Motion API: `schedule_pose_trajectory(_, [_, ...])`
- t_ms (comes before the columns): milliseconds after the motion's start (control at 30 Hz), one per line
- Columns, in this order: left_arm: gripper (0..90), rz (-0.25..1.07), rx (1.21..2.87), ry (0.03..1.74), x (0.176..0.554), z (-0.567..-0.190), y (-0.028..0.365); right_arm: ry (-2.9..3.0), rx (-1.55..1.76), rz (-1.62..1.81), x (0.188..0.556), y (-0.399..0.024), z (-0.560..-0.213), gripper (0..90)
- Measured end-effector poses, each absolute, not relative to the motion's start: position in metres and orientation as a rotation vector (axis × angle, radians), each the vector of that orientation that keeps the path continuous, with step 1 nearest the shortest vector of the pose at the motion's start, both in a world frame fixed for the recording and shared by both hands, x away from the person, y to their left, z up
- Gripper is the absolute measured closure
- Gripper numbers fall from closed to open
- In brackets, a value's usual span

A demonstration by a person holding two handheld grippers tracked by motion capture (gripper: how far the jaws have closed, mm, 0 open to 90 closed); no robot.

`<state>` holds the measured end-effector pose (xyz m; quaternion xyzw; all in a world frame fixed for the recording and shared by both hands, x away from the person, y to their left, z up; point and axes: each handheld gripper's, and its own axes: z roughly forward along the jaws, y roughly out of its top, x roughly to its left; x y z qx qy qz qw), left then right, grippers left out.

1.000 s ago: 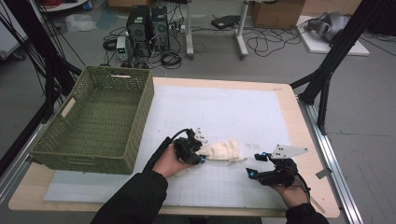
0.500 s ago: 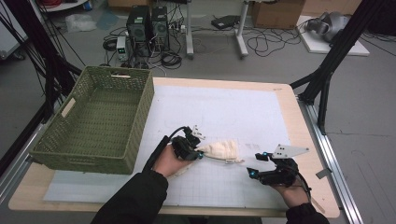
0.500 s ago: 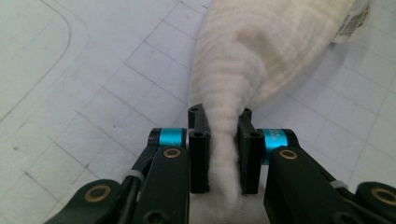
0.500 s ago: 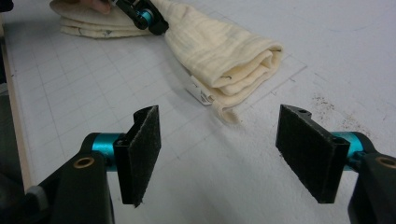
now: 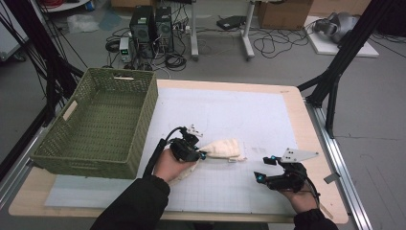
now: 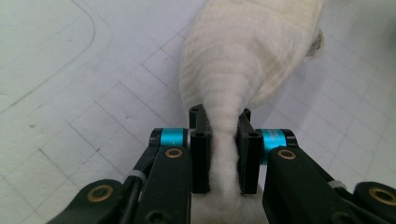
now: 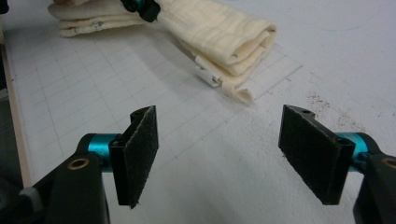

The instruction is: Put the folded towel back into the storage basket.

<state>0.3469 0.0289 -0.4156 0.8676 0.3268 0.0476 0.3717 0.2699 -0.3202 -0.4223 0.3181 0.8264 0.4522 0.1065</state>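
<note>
A folded cream cloth (image 5: 222,148) lies on the white grid mat near the table's front. My left gripper (image 5: 200,154) comes at it from the left and is shut on its near end. In the left gripper view the cloth (image 6: 247,51) is pinched into a narrow neck between the black pads (image 6: 201,154); these jaws have just been closing on it. My right gripper (image 5: 262,167) rests low at the front right, apart from the cloth. Its jaws stand open (image 7: 224,140) with nothing between them, and the cloth's folded end with a small white tag (image 7: 224,32) lies ahead.
A green woven basket (image 5: 122,73) stands empty at the table's left, close to my left forearm. The white grid mat (image 5: 249,115) stretches bare behind the cloth. Black frame legs stand off the table's right corner, and cables and computers sit on the floor beyond.
My left gripper's jaws have closed onto the cloth's near end, and the hand has edged slightly left. The right gripper has stayed where it was.
</note>
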Motion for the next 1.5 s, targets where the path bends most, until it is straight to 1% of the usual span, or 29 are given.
schedule_pose_trajectory(333, [79.1,0.103,2.147,0.889,0.346,-0.408,0.038,2.443,0.947,1.336,0.271,-0.320,-0.425,22.6])
schedule_pose_trajectory(833, [79.1,0.073,2.110,0.912,0.348,-0.406,0.043,2.436,0.972,1.331,0.273,-0.323,-0.428,17.5])
schedule_pose_trajectory(1033, [79.1,0.055,2.087,0.923,0.350,-0.403,0.045,2.428,0.980,1.340,0.273,-0.325,-0.429,16.7])
schedule_pose_trajectory(1100, [79.1,0.020,2.047,0.943,0.351,-0.401,0.048,2.425,0.978,1.341,0.273,-0.324,-0.429,16.4])
schedule_pose_trajectory(1500, [79.3,0.005,1.968,0.982,0.358,-0.385,0.058,2.423,0.971,1.349,0.273,-0.324,-0.428,15.8])
